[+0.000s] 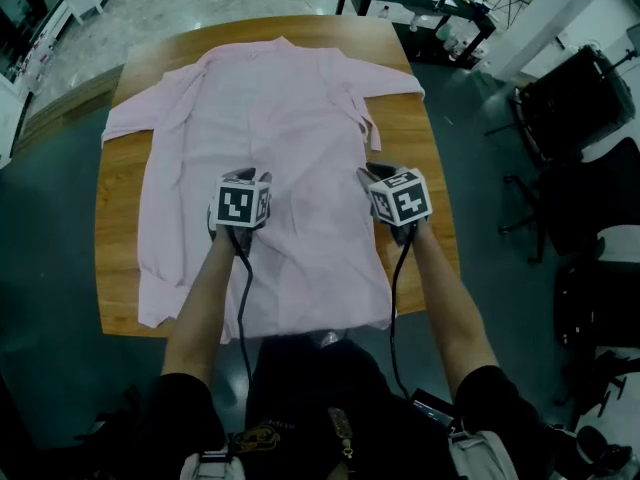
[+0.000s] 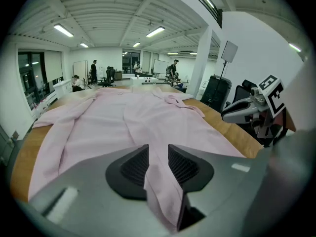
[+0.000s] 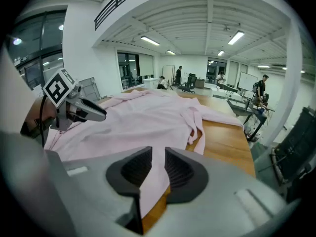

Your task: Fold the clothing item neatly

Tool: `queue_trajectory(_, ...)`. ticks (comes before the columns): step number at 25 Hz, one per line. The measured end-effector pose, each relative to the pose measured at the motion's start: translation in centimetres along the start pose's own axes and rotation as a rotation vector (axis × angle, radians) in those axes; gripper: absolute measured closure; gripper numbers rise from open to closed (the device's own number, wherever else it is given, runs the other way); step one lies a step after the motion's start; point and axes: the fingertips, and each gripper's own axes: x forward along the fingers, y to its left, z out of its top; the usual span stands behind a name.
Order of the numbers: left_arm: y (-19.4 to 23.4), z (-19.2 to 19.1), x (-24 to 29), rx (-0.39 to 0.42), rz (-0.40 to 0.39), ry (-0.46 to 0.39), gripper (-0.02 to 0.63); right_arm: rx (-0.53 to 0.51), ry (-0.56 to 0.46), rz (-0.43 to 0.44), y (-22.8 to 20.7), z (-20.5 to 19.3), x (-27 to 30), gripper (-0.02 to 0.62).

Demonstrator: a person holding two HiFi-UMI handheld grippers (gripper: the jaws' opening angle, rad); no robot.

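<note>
Now, shirt [image 1: 280, 108]: pink, spread flat on table, collar at far side, hem reaching near edge.
Sleeves: one out toward table's left edge; other rumpled along shirt's right side, end lying toward far right corner.
Table [image 1: 116, 230]: wood, bare strips showing on both sides of shirt.
Left gripper [image 2: 158, 158]: over shirt's lower half, left of centre; jaws apart, pink cloth showing in gap, pads not pressing it.
Right gripper [image 3: 158, 166]: over shirt's right edge, level with left gripper; jaws apart with narrower gap, shirt edge and wood showing through.
Forearms [image 1: 200, 298]: bare, reaching forward from bottom of head view.
Chairs [image 1: 575, 98]: right of table, well apart.
</note>
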Motion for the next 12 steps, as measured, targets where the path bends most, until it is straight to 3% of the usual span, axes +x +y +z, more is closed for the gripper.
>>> queue_trajectory(12,-7.3,-12.0,-7.9,-0.013,0.102,0.049,0.477,0.002,-0.049,0.087,8.4,-10.0,-9.2,0.514)
